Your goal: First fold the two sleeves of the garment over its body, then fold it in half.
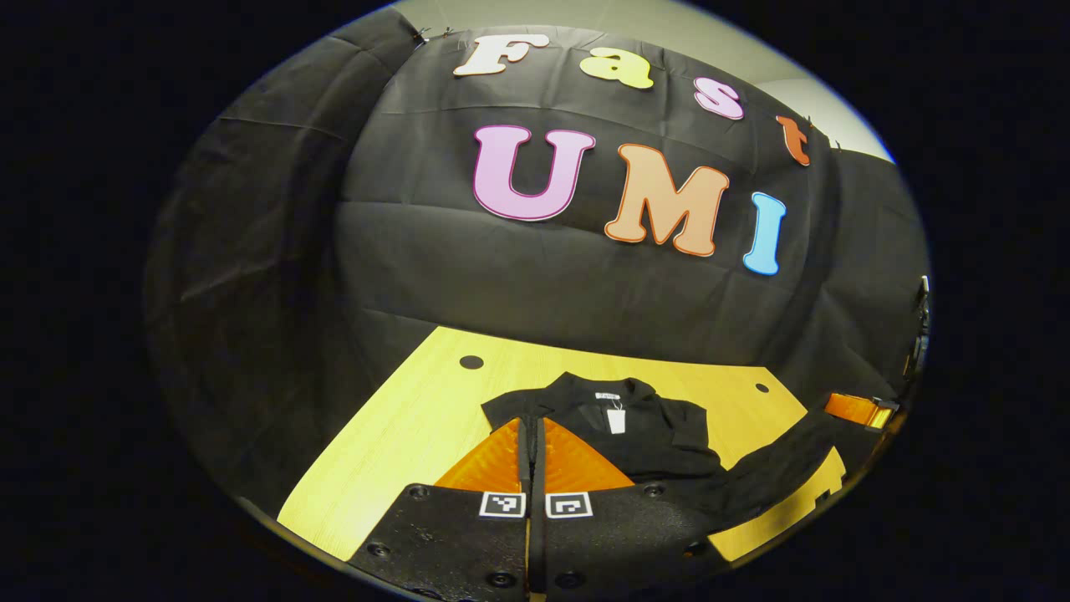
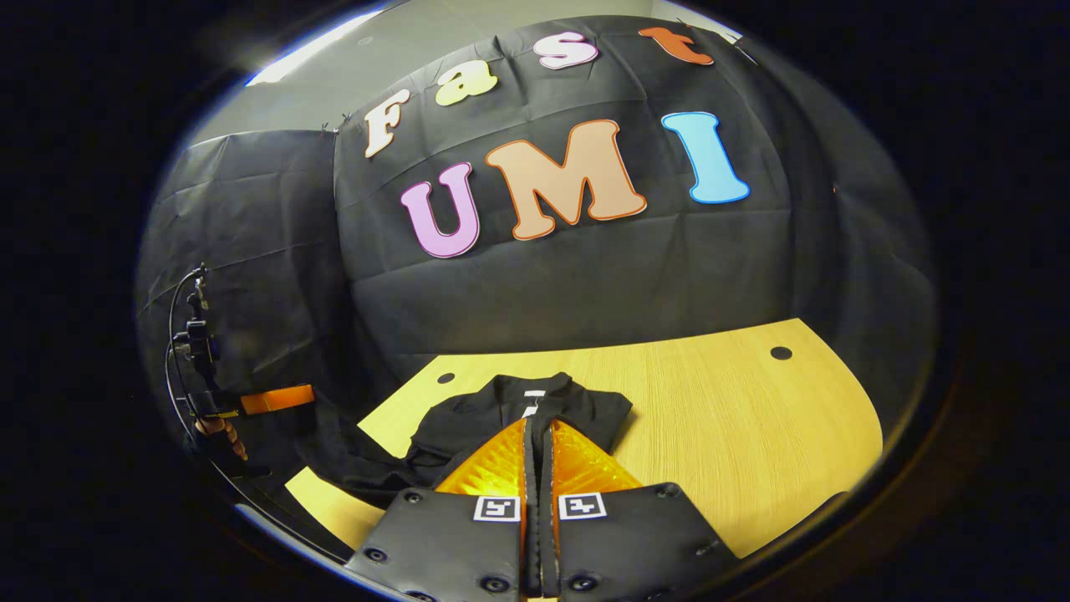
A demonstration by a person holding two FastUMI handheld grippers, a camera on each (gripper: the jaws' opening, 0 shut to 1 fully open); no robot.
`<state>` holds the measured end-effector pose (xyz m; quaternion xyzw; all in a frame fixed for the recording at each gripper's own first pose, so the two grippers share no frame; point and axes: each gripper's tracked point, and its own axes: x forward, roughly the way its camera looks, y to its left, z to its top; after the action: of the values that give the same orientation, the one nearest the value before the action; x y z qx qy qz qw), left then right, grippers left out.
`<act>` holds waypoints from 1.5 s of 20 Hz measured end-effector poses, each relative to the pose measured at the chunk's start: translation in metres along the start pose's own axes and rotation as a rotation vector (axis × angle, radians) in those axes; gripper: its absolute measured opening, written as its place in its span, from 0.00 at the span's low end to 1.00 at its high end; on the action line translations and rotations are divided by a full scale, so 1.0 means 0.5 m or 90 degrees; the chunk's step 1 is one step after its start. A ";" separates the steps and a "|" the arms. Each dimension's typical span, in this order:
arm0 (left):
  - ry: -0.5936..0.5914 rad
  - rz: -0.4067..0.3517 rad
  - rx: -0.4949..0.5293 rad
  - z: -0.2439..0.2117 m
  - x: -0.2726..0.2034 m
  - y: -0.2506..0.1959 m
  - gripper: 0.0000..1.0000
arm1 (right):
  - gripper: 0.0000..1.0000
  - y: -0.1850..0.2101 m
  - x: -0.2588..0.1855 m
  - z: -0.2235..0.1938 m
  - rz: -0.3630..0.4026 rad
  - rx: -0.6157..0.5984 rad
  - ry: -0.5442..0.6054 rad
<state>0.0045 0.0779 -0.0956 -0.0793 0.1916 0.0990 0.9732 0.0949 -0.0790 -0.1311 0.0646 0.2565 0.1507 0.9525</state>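
A: Left gripper view: black garment flat on table, just ahead of left gripper, collar pointing away, length running away.
B: Grippers?
A: Left and right gripper pinched closed, holding nothing.

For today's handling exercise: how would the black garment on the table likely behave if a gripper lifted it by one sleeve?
The garment would probably sag and drape, since its cloth lies flat and creased on the table. It looks thin, so likely light. The small tag at the collar may dangle.
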 end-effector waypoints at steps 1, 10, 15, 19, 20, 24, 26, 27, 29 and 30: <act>-0.013 0.004 0.004 0.017 0.019 0.003 0.00 | 0.02 -0.006 0.013 0.013 -0.001 -0.001 -0.002; -0.039 0.024 0.008 0.072 0.178 0.008 0.00 | 0.02 -0.056 0.159 0.103 0.007 -0.011 -0.011; -0.025 0.038 0.012 0.068 0.259 0.012 0.00 | 0.02 -0.095 0.237 0.109 0.004 0.006 0.004; -0.005 0.058 0.022 0.045 0.326 0.030 0.00 | 0.02 -0.131 0.294 0.105 -0.003 0.015 0.020; -0.001 0.060 0.024 0.041 0.343 0.032 0.00 | 0.02 -0.140 0.310 0.104 -0.006 0.016 0.025; 0.013 0.067 0.041 0.025 0.388 0.037 0.00 | 0.02 -0.161 0.360 0.097 -0.009 0.019 0.045; 0.009 0.091 0.053 0.027 0.398 0.044 0.00 | 0.02 -0.170 0.374 0.101 -0.018 0.025 0.043; -0.007 0.112 0.062 0.038 0.401 0.056 0.00 | 0.02 -0.186 0.377 0.094 -0.045 0.027 0.049; -0.054 0.151 0.083 0.069 0.405 0.077 0.46 | 0.50 -0.221 0.362 0.116 -0.101 0.007 0.027; -0.075 0.160 0.088 0.096 0.386 0.073 0.69 | 0.73 -0.227 0.366 0.126 -0.106 0.004 0.011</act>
<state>0.1884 0.1537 -0.1310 0.0185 0.1492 0.2113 0.9658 0.3065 -0.1306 -0.1856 0.0444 0.2693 0.0706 0.9594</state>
